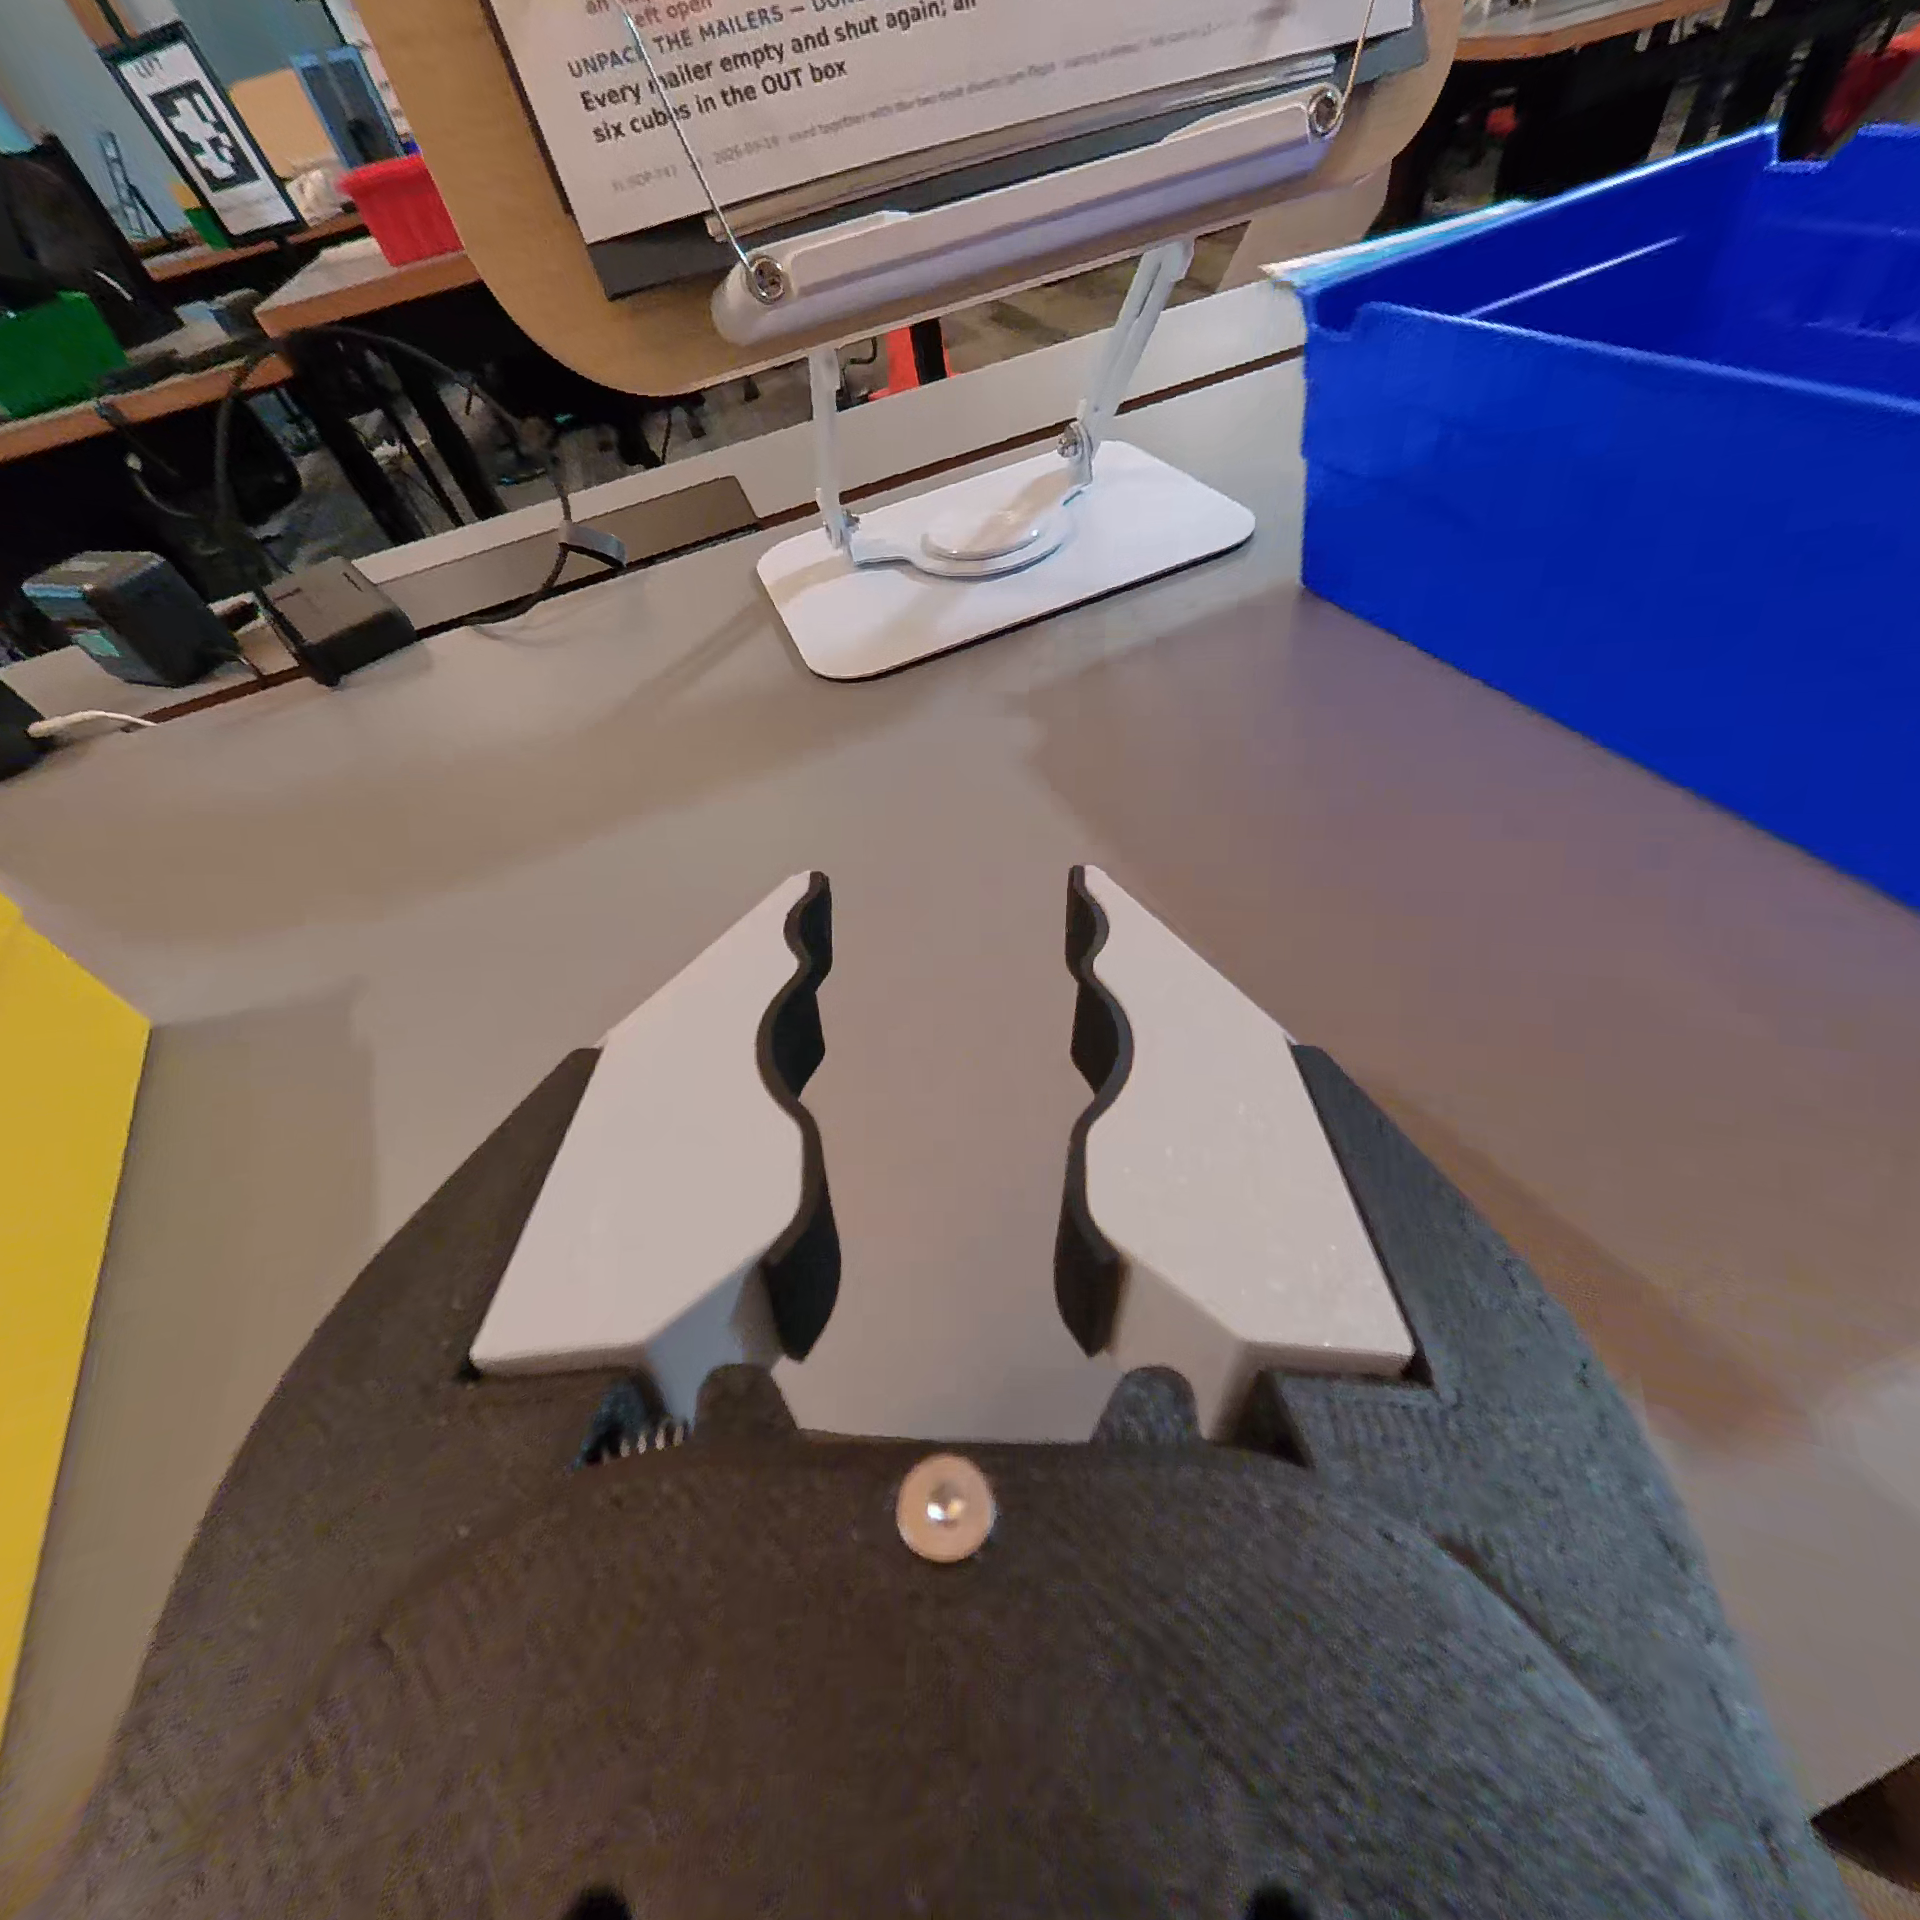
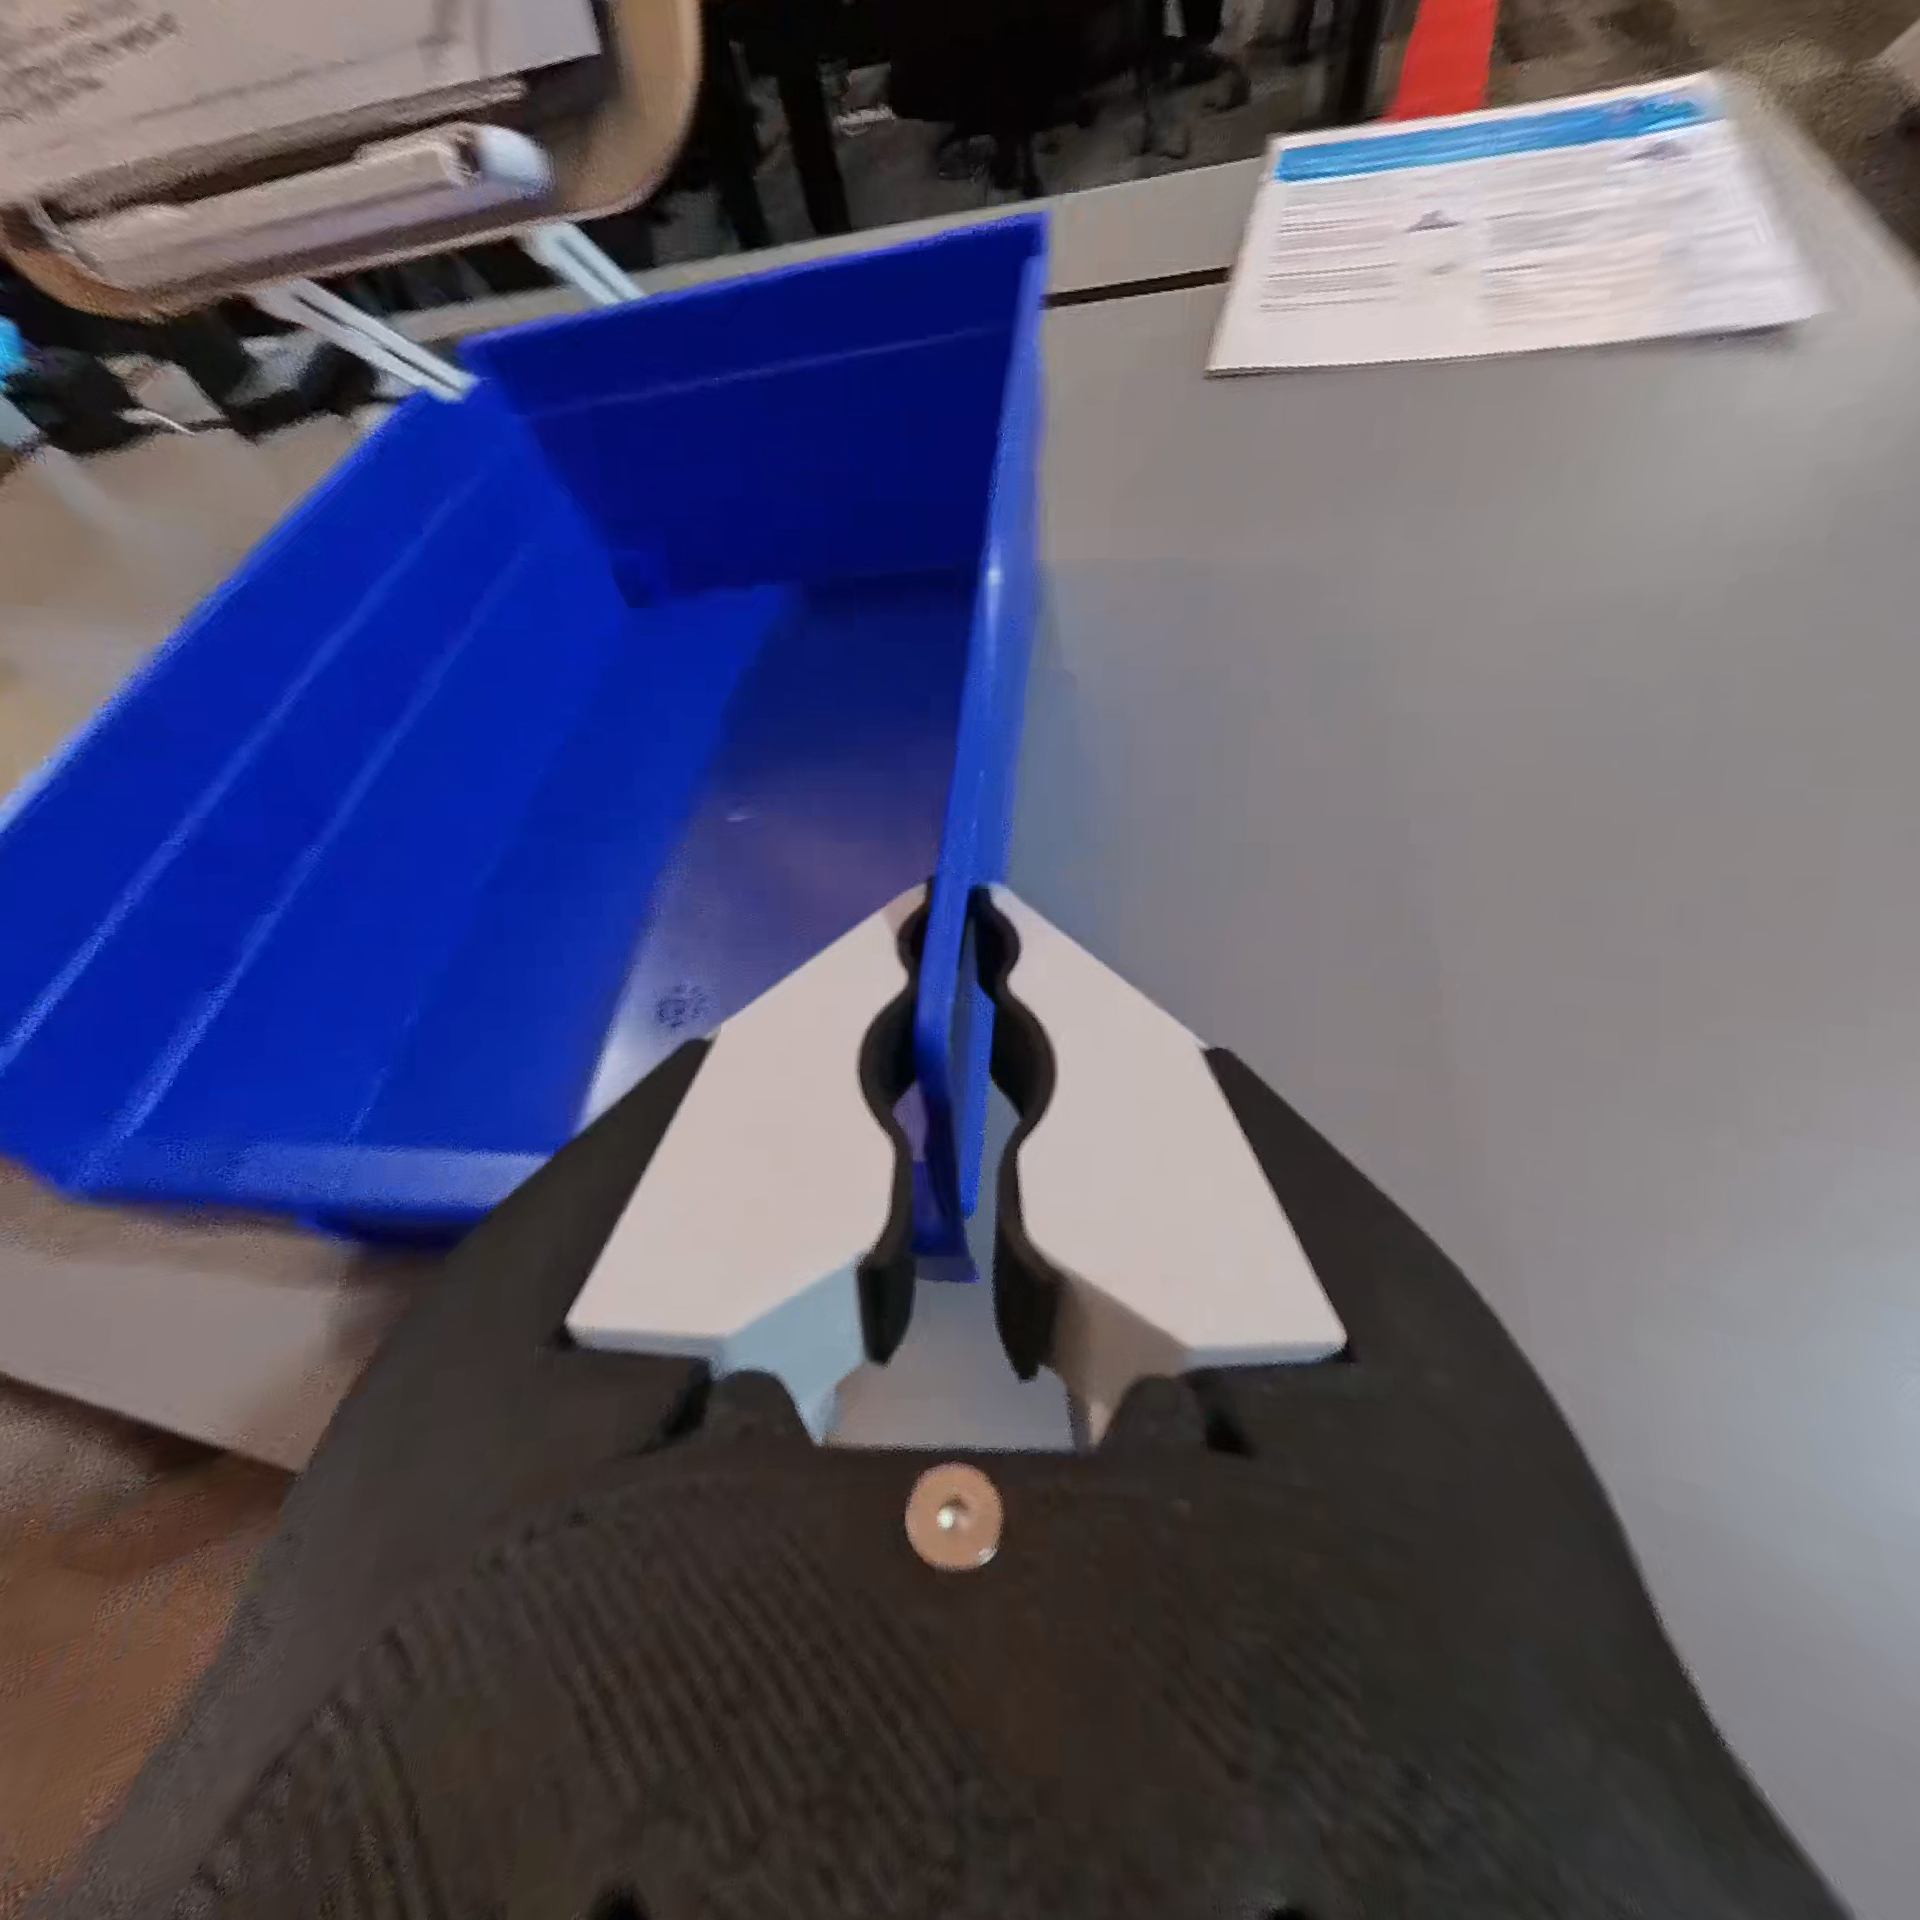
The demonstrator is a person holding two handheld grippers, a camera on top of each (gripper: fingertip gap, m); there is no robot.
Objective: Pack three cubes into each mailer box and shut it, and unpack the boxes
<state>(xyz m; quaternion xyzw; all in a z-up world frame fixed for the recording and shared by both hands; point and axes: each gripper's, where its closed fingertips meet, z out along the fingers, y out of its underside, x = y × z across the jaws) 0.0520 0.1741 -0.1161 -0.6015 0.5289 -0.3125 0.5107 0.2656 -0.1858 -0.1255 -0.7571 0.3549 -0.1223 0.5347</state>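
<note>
My right fingers (image 2: pixel 951 894) clench the blue bin's (image 2: pixel 416 831) side wall; my left fingers (image 1: pixel 948 873) hang released above the desk (image 1: pixel 623 831).

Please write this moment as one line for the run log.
left gripper: open, empty, over table | right gripper: shut on blue bin wall | bin: empty

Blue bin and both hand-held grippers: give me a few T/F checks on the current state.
1. The right hand-held gripper is shut on the side wall of the blue bin. True.
2. The left hand-held gripper holds a cube. False: its jaws stand open with only the grey table showing between them.
3. The part of the bin's inside that shows holds no cubes. True.
4. A printed sheet lies inside the bin. False: it lies on the table beyond the bin.
5. A white stand rests on the table ahead of the left hand-held gripper. True.
</note>
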